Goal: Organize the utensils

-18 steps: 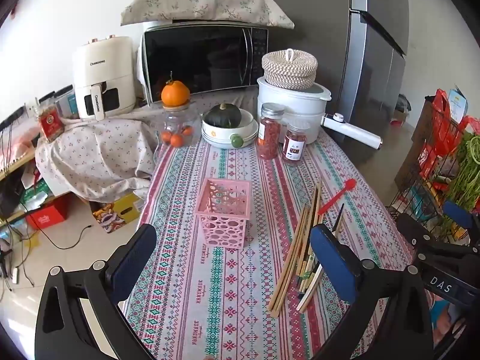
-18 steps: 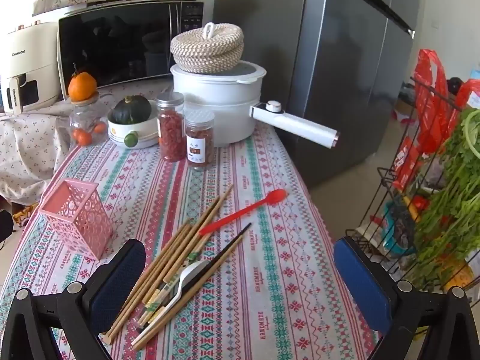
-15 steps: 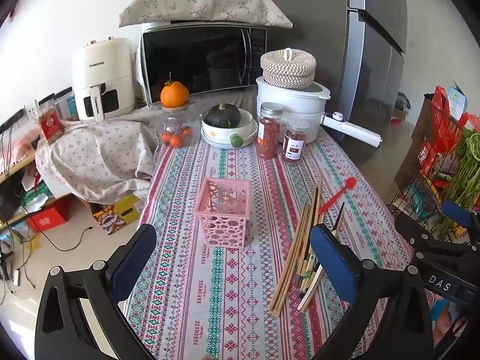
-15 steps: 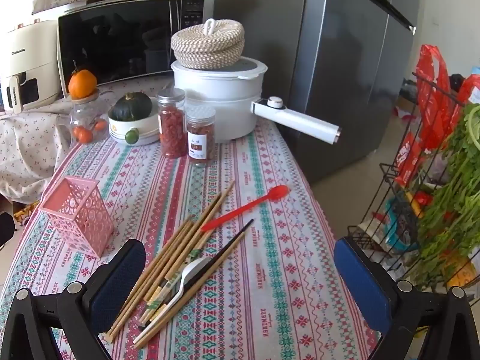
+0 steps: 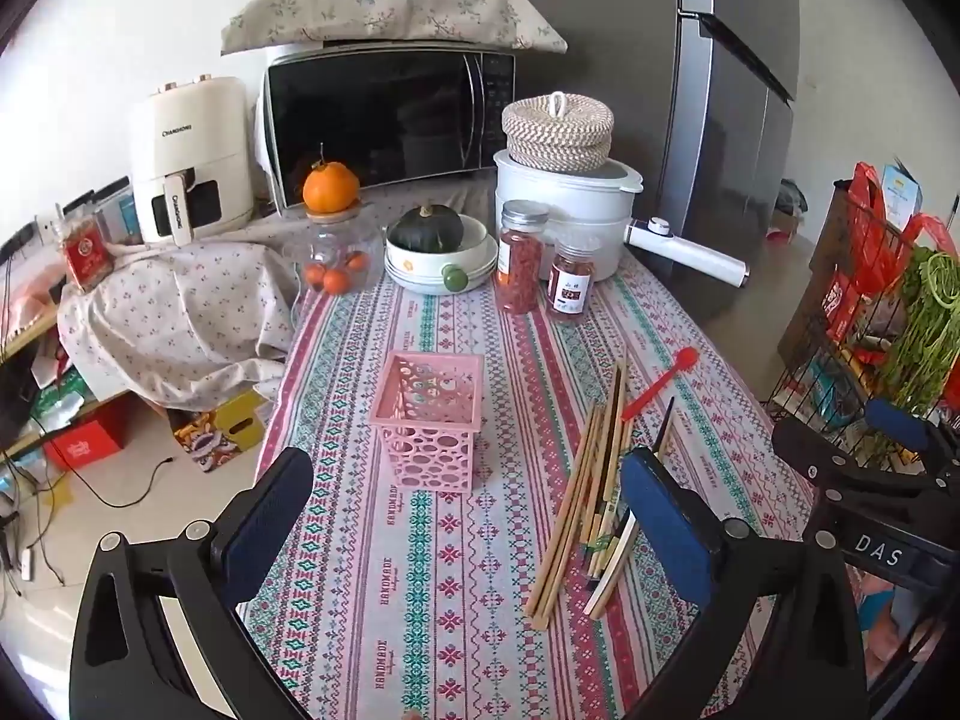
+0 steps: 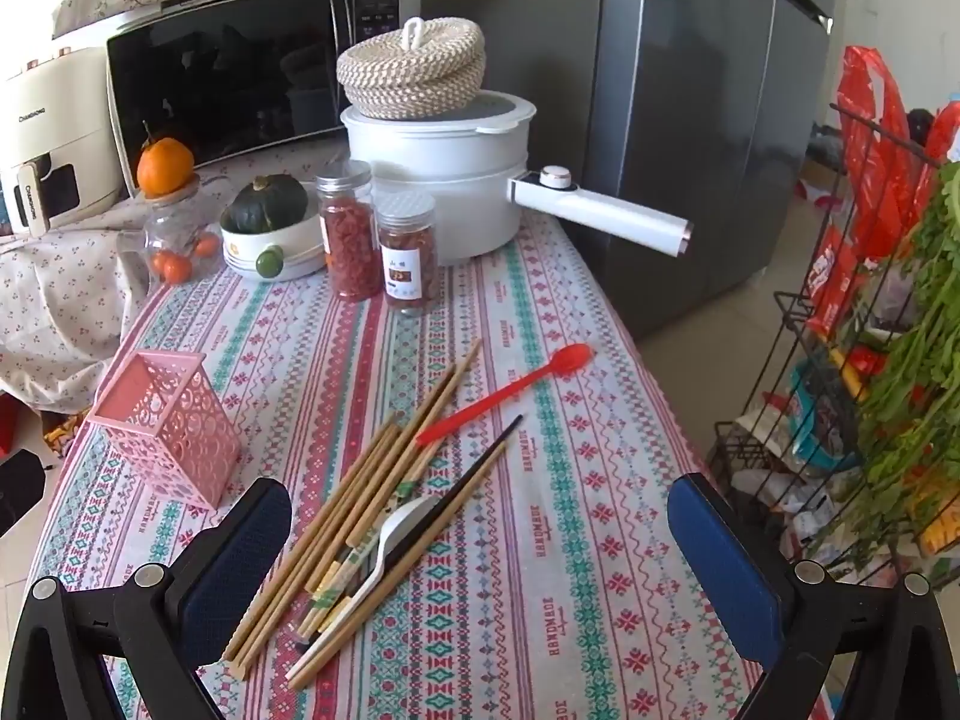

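A pink perforated basket (image 5: 429,417) stands upright and empty on the patterned tablecloth; it also shows in the right wrist view (image 6: 167,427). To its right lies a loose pile of wooden chopsticks (image 5: 585,489) (image 6: 360,498), with a white spoon (image 6: 393,534), a dark chopstick (image 6: 462,483) and a red spoon (image 5: 660,384) (image 6: 510,393). My left gripper (image 5: 468,522) is open and empty, above the table in front of the basket. My right gripper (image 6: 480,546) is open and empty, above the near end of the pile.
At the table's back stand two spice jars (image 5: 522,255), a bowl with a green squash (image 5: 432,252), a glass jar with an orange (image 5: 333,240), a white pot with a long handle (image 6: 600,213), a microwave (image 5: 384,120). A wire rack with greens (image 6: 870,330) stands to the right.
Both grippers have shifted slightly forward toward the table. Nothing on the table has moved.
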The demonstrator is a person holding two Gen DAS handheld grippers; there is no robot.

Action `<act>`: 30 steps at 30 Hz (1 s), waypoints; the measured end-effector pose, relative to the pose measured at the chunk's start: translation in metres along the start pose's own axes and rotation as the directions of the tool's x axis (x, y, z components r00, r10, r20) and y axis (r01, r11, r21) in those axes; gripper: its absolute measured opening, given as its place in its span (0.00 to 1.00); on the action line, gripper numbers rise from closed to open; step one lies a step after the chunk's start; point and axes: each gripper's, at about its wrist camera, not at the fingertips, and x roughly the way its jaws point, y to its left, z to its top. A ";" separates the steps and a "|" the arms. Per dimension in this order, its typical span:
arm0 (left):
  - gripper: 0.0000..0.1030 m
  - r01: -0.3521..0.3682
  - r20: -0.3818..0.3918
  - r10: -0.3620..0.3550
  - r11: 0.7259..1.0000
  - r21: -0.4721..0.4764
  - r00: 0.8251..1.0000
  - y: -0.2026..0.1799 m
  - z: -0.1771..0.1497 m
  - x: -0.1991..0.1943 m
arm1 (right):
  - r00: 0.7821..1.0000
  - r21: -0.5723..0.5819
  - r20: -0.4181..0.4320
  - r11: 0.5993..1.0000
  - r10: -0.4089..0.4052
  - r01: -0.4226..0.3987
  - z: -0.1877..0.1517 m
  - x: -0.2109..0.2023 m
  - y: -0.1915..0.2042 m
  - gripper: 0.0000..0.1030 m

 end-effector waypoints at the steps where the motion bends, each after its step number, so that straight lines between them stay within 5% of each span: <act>1: 1.00 0.001 -0.003 -0.001 1.000 -0.001 1.000 -0.001 0.000 0.001 | 1.000 0.002 -0.001 1.000 0.002 -0.002 0.000 0.000 0.000 1.00; 30: 1.00 0.011 -0.019 -0.011 1.000 -0.006 1.000 0.001 -0.003 0.003 | 0.999 0.041 -0.034 0.999 0.026 -0.024 -0.002 0.007 -0.004 1.00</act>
